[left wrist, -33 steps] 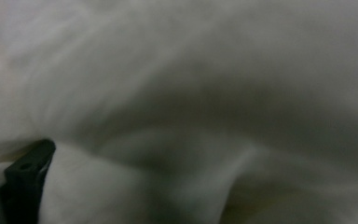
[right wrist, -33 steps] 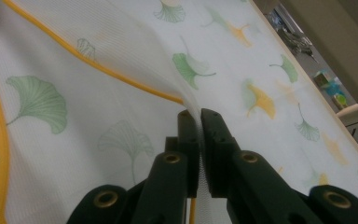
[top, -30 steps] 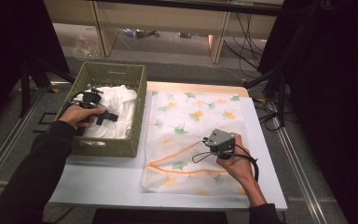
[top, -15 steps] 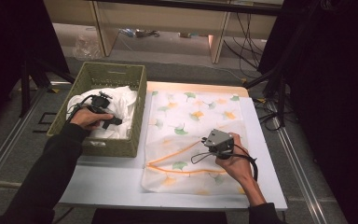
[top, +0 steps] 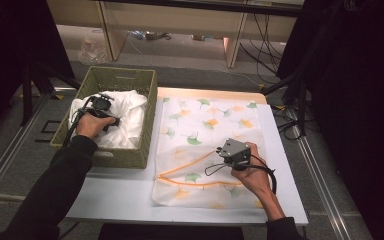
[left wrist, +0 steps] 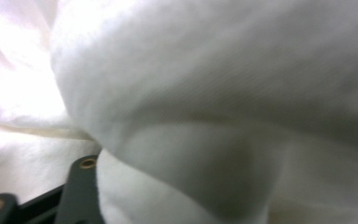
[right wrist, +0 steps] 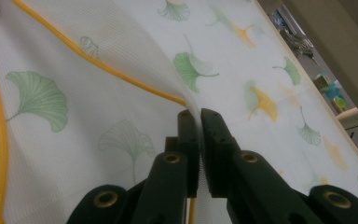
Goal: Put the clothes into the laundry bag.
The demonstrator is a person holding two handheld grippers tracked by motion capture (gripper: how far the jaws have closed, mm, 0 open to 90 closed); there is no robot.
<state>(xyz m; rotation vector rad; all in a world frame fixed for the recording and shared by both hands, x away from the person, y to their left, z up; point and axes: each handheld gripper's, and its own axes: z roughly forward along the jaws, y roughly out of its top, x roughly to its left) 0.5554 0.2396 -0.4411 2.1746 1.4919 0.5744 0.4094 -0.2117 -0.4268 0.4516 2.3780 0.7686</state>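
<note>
White cloth (left wrist: 242, 93) bulging between closing left gripper (top: 101, 104) fingers; mesh bag (right wrist: 135, 70) edge pinched in right gripper (right wrist: 199, 122) fingers.

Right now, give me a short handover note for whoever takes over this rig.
Right gripper: shut on the orange-trimmed flap of the mesh laundry bag, holding its opening up off the table.
Left gripper: in the green basket, jaws just closing around the white garment; grip not confirmed.
Done: bag laid flat and opened.
Left: lift the garment out and put it in the bag.
</note>
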